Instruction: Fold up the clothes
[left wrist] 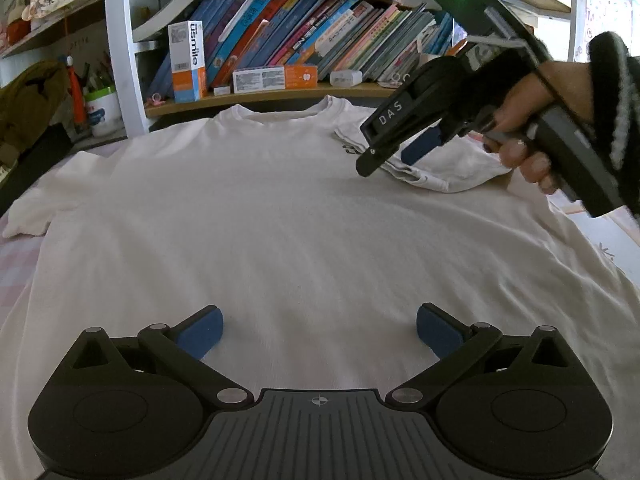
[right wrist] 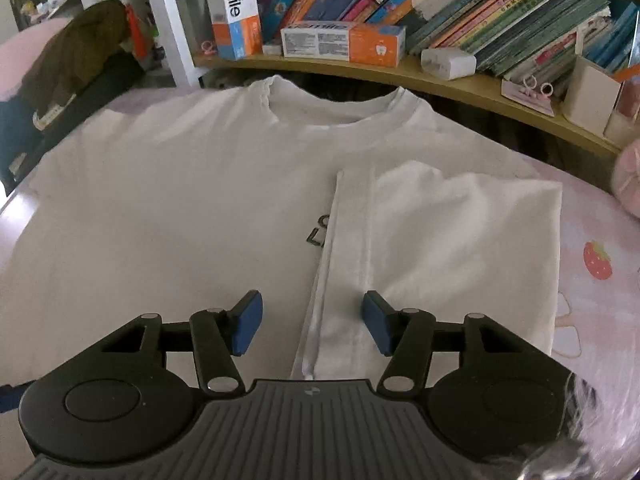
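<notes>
The right gripper (right wrist: pixel 312 322) was half open, holding nothing, over the folded sleeve (right wrist: pixel 440 248) — a bump could undo it. The left gripper (left wrist: pixel 319 332) was wide open and empty.

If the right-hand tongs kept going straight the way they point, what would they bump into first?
Most likely the folded-over sleeve of the white T-shirt: its edge lies directly ahead of the open right tongs, which hold nothing. Depth is hard to judge.

a white t-shirt (left wrist: pixel 248 216) lies flat; the left gripper (left wrist: pixel 319 330) hovers open over it, the right gripper (left wrist: pixel 394 156) above its folded sleeve (left wrist: pixel 444 168).
</notes>
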The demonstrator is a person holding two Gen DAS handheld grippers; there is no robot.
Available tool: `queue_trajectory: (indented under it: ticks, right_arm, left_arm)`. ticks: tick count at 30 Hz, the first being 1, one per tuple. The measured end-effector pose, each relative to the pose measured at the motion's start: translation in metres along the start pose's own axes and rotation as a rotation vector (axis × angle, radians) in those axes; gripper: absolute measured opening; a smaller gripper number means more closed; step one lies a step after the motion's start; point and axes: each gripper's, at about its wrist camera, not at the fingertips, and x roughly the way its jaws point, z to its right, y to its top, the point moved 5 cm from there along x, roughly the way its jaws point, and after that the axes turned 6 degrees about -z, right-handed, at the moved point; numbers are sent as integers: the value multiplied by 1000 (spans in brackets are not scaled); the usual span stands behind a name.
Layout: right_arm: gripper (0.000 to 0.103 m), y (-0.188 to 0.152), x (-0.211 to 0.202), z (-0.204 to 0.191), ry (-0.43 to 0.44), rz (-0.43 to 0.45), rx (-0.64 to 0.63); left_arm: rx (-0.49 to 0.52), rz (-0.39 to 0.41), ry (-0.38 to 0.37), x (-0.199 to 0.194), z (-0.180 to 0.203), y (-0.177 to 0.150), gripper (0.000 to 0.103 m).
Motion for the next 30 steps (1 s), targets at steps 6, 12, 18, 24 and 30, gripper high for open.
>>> queue_trajectory:
  ticks: [6,12,18,24,30]
  right_arm:
    - [61,-30,-43,-7,8,57,35]
    - [80,-88,-78,-11,-143,96,33]
    - [94,-134,-94,-5,-182,86,107]
    - [95,-152,-99,9,-165,57,204]
    - [96,-160,-109,10,-168,74,219]
  left_arm:
    - [1,1,-1,0,1,-1,103]
    - [0,-5,0,-1,1,-1,103]
    - [-17,-48,14,-1,-1,2,103]
    - [-26,-133,58,-4,-3,6,103]
    - [0,-133,105,-21,-1,9,103]
